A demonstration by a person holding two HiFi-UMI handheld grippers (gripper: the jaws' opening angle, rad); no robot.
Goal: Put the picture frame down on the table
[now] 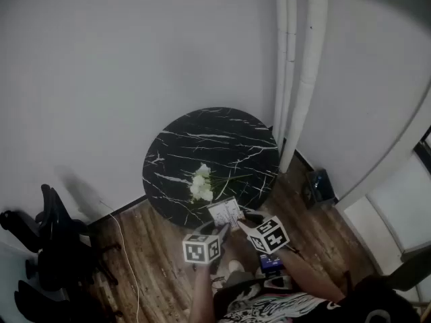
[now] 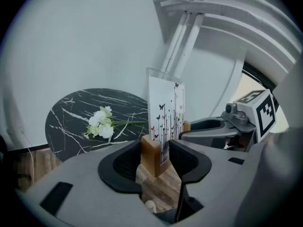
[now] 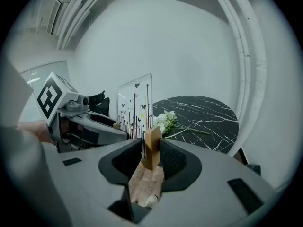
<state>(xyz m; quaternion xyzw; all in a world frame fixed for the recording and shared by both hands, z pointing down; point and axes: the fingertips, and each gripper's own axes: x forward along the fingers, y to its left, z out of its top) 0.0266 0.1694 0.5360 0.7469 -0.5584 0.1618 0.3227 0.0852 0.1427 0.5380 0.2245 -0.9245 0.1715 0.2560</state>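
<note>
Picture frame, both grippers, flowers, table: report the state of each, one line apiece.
picture frame: upright, held in the air, not yet on the table.
left gripper: jaws shut on one wooden foot of the frame.
right gripper: jaws shut on the other wooden foot.
flowers: lying on their side on the table.
table: standing by the wall, bearing the flowers.
</note>
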